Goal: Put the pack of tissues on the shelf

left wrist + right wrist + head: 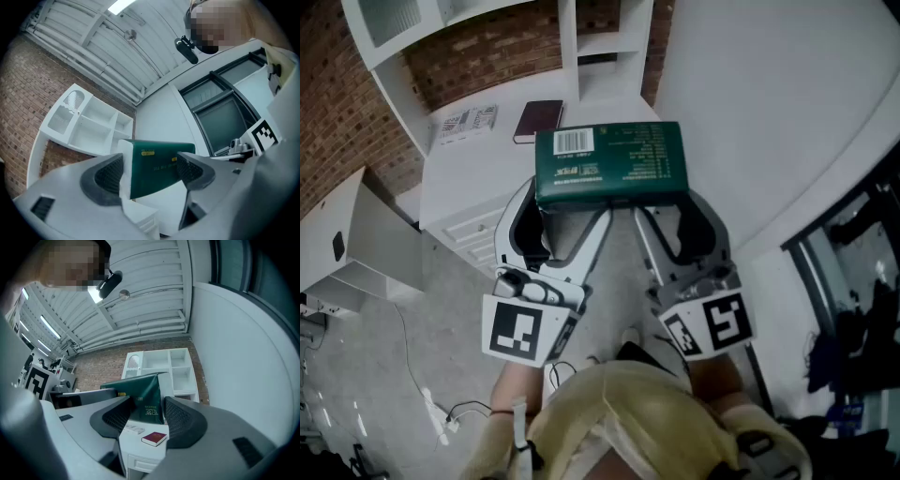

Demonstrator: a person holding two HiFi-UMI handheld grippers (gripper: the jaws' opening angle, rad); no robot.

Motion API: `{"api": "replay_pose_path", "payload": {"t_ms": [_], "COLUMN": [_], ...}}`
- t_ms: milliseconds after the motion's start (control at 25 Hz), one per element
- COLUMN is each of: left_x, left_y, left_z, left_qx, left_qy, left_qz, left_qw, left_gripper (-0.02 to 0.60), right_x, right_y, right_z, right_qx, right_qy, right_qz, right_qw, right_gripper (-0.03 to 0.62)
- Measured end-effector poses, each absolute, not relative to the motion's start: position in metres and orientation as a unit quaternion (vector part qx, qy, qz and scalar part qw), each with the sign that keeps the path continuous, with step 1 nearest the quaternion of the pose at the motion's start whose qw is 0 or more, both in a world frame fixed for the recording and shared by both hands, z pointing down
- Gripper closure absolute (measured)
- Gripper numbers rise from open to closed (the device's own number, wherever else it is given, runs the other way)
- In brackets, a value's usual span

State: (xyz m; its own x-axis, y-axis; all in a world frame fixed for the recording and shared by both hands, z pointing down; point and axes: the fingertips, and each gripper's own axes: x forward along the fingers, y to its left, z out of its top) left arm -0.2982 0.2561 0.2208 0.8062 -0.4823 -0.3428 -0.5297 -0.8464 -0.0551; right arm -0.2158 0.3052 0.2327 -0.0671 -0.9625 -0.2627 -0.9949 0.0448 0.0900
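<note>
The pack of tissues is a dark green block with a barcode, and it hangs in the air in front of me. My left gripper is shut on its left end and my right gripper is shut on its right end. In the left gripper view the pack fills the gap between the two pads. The right gripper view shows the pack's end pinched between that gripper's jaws. The white shelf unit stands beyond the pack against a brick wall, its open compartments showing nothing inside.
Below the shelf a white cabinet top carries a dark red book and a printed leaflet. A white curved wall rises at the right. A grey box and cables on the floor lie to the left.
</note>
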Motion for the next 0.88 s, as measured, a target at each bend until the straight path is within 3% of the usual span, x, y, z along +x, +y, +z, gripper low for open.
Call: {"api": "replay_pose_path", "payload": {"t_ms": [600,880], "left_x": [-0.272,-0.230], "left_y": [0.229,0.186], "left_z": [0.233,0.237], "left_qx": [-0.945,-0.946], "left_qy": [0.292,0.303], "left_qz": [0.121,0.098], "left_qw": [0.078,0.064], "left_gripper": [0.230,0.230], "right_x": [-0.187,-0.143], "right_y": [0.275,0.231], "right_z": [0.247,0.251], "right_qx": [-0.665,-0.656], "right_qy": [0.738,0.747], "right_qz": [0.087,0.076], "right_qw": [0.078,0.073], "right_gripper": [0.368,0.368]}}
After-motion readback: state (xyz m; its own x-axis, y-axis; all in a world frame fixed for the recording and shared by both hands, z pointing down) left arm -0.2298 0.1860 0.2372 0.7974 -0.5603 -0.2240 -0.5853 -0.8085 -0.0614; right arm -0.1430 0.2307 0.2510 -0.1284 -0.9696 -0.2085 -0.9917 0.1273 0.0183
